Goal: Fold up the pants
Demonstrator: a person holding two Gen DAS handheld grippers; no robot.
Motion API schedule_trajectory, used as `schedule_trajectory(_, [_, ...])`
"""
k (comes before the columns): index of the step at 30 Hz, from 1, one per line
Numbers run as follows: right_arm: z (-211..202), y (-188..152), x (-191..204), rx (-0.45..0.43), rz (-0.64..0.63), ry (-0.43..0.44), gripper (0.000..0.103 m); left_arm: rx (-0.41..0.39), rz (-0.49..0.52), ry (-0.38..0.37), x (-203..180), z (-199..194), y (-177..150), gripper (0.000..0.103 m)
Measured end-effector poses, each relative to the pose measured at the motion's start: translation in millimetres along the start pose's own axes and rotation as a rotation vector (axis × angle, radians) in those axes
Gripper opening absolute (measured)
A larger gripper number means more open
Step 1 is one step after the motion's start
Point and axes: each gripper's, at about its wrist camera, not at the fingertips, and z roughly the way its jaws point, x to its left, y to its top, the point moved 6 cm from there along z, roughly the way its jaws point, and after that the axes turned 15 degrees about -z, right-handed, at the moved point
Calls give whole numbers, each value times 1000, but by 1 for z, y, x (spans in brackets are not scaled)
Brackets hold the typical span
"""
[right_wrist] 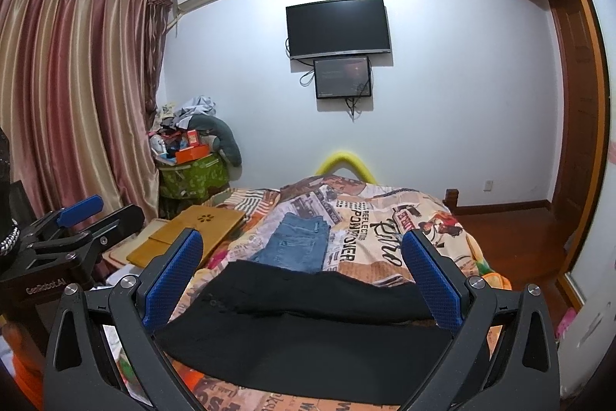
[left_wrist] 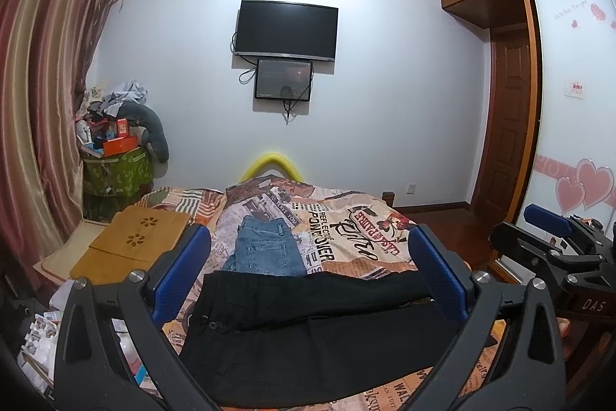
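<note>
Black pants [left_wrist: 308,326] lie across the near end of the bed, waistband with a button at the left, one leg laid over the other; they also show in the right wrist view [right_wrist: 304,330]. My left gripper [left_wrist: 308,272] hovers above them, jaws wide open and empty. My right gripper [right_wrist: 304,268] hovers above them too, jaws wide open and empty. The right gripper [left_wrist: 554,241] shows at the right edge of the left wrist view; the left gripper [right_wrist: 77,222] shows at the left of the right wrist view.
Folded blue jeans [left_wrist: 265,249] lie on the patterned bedspread [left_wrist: 346,218] just beyond the black pants. A wooden lap tray [left_wrist: 134,241] sits at the bed's left side. A cluttered green bin [left_wrist: 115,168], curtains and a wardrobe [left_wrist: 569,103] surround the bed.
</note>
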Motion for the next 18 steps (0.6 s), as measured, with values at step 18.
schedule_trajectory(18, [-3, 0, -4, 2, 11, -12, 103, 2, 18, -11, -10, -2, 1, 103])
